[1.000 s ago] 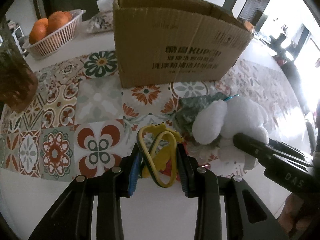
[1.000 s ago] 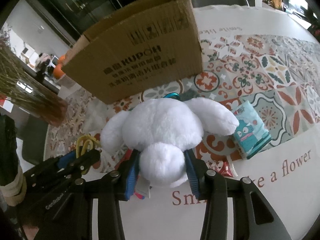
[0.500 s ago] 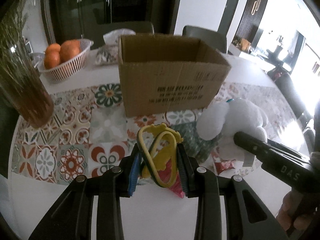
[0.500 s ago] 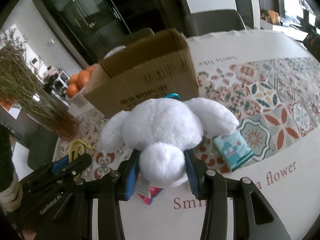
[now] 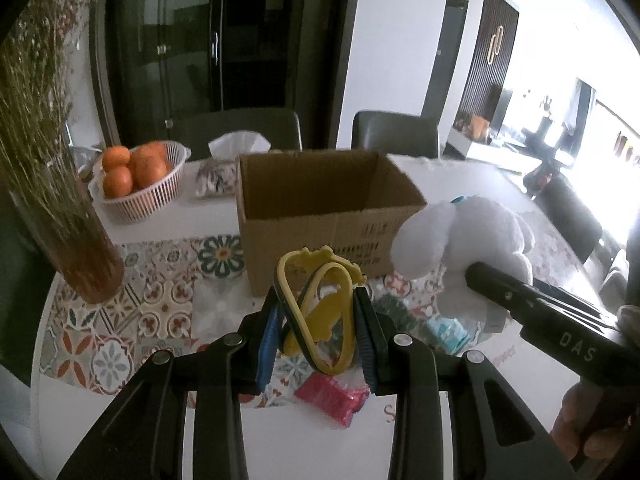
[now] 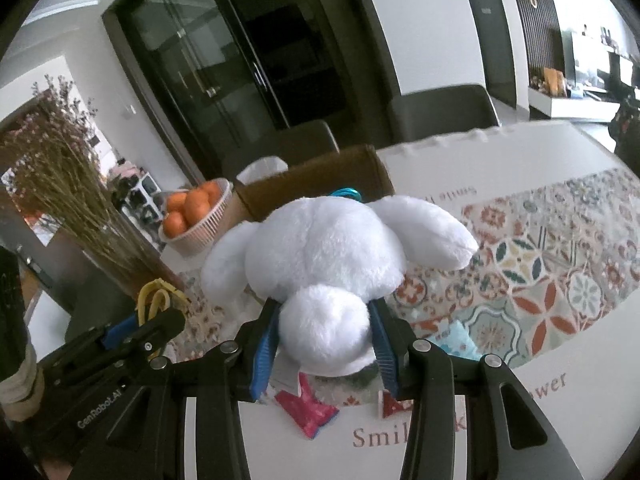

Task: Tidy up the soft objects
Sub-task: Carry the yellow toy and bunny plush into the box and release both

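Plush (image 6: 320, 264) is clamped in right gripper (image 6: 324, 344); left gripper (image 5: 316, 328) pinches yellow toy (image 5: 316, 304), both above table (image 5: 120, 412) before box (image 5: 320, 216).

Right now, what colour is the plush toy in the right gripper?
White plush toy, clearest in the right wrist view.

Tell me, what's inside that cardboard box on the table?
The cardboard box is open on top. Only its bare brown inner walls show in the left view; its near wall hides the bottom, so anything lying there cannot be seen.
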{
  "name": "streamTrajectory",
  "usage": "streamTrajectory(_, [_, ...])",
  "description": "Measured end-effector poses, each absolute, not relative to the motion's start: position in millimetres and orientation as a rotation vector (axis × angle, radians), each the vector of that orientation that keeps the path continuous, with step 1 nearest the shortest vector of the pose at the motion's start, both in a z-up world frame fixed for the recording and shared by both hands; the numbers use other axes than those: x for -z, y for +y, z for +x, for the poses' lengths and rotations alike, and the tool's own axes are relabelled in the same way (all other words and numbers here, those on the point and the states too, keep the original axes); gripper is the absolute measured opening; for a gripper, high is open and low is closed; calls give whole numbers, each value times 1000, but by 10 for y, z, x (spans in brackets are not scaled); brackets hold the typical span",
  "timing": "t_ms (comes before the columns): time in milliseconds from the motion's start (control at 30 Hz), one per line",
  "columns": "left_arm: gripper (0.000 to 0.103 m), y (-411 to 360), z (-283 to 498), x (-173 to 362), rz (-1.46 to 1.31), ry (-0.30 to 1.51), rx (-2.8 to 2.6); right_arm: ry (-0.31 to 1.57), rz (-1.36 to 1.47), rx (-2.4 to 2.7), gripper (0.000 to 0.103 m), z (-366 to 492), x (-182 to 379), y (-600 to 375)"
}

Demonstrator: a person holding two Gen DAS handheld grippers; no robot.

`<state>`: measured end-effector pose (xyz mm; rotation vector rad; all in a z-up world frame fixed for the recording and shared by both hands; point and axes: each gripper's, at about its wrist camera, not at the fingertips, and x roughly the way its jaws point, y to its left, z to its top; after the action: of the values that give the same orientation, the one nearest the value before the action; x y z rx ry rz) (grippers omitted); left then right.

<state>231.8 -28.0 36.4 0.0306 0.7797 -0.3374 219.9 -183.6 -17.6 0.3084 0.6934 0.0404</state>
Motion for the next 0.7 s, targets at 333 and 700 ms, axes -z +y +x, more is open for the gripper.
streamTrajectory(333, [34,-282,2395,-644,9,708,341,616,281,-63,44,2275,-171,-1826])
streamTrajectory(700, [34,-336,2610,-845,5,654,336,569,244,-92,44,2477,-381,-1812])
